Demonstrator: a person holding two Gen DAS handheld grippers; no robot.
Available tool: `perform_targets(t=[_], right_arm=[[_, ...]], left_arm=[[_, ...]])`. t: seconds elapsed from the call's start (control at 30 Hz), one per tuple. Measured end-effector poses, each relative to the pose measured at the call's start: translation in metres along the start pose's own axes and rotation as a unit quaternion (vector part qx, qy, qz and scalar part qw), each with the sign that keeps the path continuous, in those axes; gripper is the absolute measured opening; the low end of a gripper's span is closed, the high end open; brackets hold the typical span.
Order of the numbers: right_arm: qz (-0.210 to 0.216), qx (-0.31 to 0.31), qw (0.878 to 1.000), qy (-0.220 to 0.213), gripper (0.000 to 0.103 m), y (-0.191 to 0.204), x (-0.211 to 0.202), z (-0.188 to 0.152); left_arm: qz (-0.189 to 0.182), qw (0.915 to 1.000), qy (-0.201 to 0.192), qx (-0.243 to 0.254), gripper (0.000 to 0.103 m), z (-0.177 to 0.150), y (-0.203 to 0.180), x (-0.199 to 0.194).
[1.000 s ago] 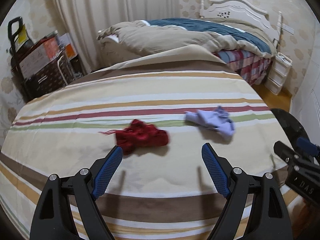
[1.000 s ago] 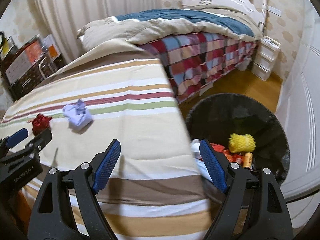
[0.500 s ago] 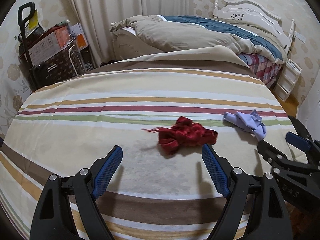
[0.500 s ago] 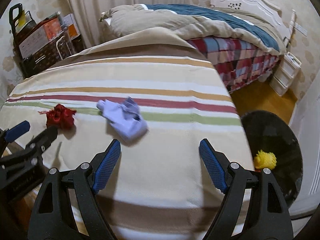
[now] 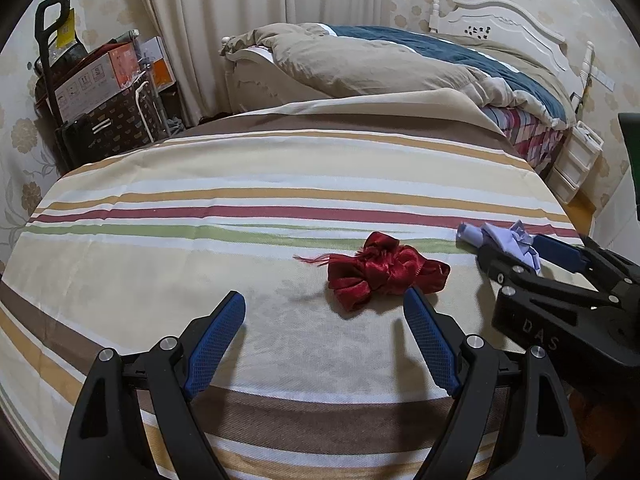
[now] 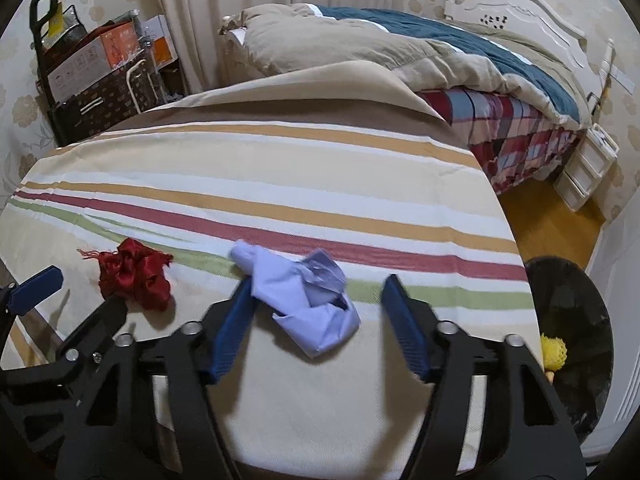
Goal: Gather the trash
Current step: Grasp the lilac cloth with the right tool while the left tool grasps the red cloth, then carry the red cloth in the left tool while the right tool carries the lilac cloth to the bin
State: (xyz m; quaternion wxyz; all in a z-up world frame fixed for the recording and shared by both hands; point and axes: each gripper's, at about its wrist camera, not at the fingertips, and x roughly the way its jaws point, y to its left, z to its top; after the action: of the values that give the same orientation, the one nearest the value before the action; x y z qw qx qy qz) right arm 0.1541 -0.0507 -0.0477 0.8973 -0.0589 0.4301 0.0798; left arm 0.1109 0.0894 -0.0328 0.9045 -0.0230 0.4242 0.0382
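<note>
A crumpled lavender paper wad (image 6: 308,304) lies on the striped bedspread (image 6: 280,184), between the blue pads of my right gripper (image 6: 318,285). Its jaws are closing. The left pad is at the wad's edge and the right pad still stands clear of it. A red ribbon bundle (image 5: 384,274) lies just ahead of my left gripper (image 5: 324,300), close to its right fingertip (image 5: 414,300). That gripper is open and holds nothing. The ribbon (image 6: 134,276) also shows left of the wad. In the left wrist view the right gripper (image 5: 516,250) straddles the wad (image 5: 506,238).
A black trash bin (image 6: 576,312) with a yellow item (image 6: 554,350) stands on the wooden floor off the bed's right edge. A second bed with a beige and blue duvet (image 5: 380,60) lies behind. Boxes and a bag (image 5: 100,92) fill the back left corner, with white drawers (image 5: 576,160) at right.
My right gripper swung left from above the bin to the lavender wad, and its jaws narrowed around it. The left gripper shifted slightly, so the ribbon now sits by its right finger.
</note>
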Motion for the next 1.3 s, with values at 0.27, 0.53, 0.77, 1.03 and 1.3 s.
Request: perform_targets(t=[0.27, 0.53, 0.77, 1.03, 1.3], right_arm=[[0.004, 0.02, 1.0, -0.007, 0.034, -0.013, -0.002, 0.001], [0.007, 0.032, 0.999, -0.009, 0.034, -0.02, -0.002, 0.001], [0.009, 0.034, 0.999, -0.009, 0.034, -0.02, -0.002, 0.001], [0.007, 0.033, 0.999, -0.008, 0.034, -0.02, -0.001, 0.001], [0.003, 0.029, 1.0, -0.008, 0.034, -0.019, -0.001, 0.001]], left_arm=[[-0.007, 0.9999, -0.002, 0.012, 0.082, 0.004, -0.005, 0.003], [-0.014, 0.9994, 0.002, 0.031, 0.083, 0.013, -0.015, 0.013], [-0.028, 0.9991, 0.011, 0.029, 0.082, 0.02, -0.016, 0.023], [-0.043, 0.9982, 0.012, 0.041, 0.052, 0.016, -0.019, 0.022], [-0.047, 0.9978, 0.005, 0.046, 0.034, 0.015, -0.02, 0.02]])
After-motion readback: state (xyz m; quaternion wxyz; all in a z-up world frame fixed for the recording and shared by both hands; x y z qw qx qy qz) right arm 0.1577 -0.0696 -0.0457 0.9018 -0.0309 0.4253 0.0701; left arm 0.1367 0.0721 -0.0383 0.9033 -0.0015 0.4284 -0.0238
